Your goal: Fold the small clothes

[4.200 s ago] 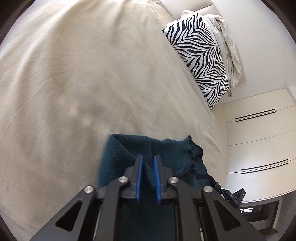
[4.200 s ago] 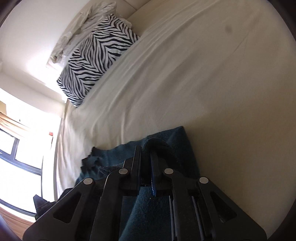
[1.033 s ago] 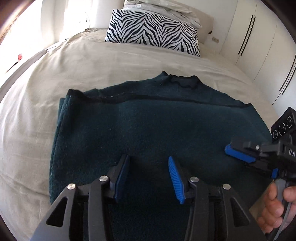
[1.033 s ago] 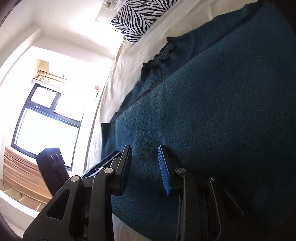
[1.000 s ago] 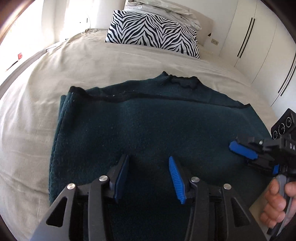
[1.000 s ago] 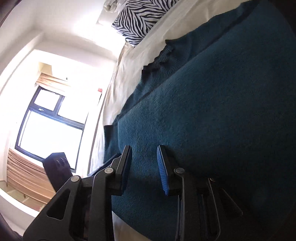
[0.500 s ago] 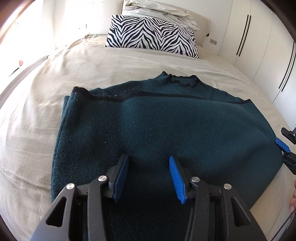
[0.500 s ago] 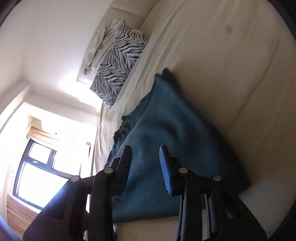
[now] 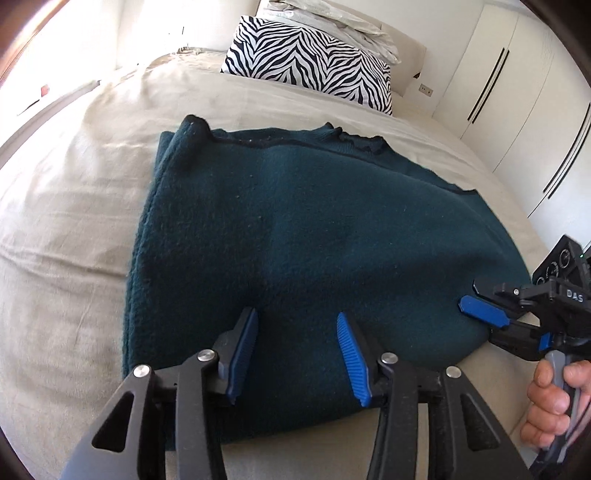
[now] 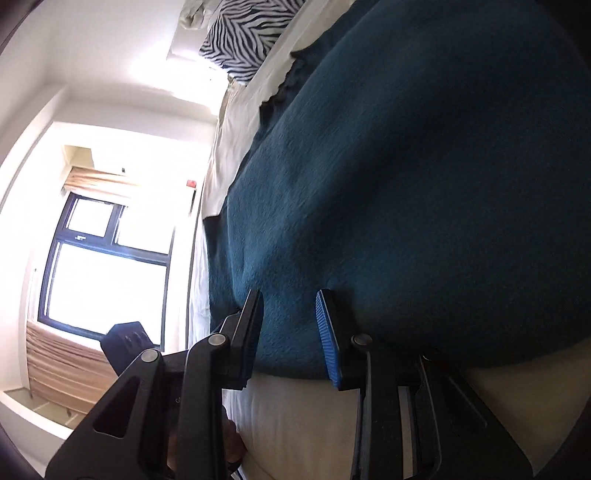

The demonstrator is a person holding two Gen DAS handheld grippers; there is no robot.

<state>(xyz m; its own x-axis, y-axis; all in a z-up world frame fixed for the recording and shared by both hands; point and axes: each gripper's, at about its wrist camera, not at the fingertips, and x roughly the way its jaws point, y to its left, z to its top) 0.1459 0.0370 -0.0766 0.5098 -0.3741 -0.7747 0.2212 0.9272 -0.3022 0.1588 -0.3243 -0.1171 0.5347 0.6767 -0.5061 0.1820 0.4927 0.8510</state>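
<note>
A dark teal sweater (image 9: 314, 229) lies folded in half on the beige bed (image 9: 66, 221), its collar toward the pillow. My left gripper (image 9: 295, 332) is open and empty over the sweater's near edge. My right gripper (image 9: 480, 314) shows at the right of the left wrist view, at the sweater's right edge, held by a hand. In the right wrist view the right gripper (image 10: 290, 321) is open, its fingertips (image 10: 325, 317) astride the sweater's (image 10: 406, 184) folded edge. I cannot tell if they touch the cloth.
A zebra-print pillow (image 9: 310, 62) with crumpled white bedding (image 9: 332, 22) stands at the headboard. White wardrobe doors (image 9: 524, 92) line the right wall. A bright window (image 10: 103, 258) is on the left side. The bed's near edge lies below the grippers.
Four seconds ago both grippers were shut on the sweater and carried it; now it lies folded and both are open. In the last half second the right gripper came back to the sweater's right edge.
</note>
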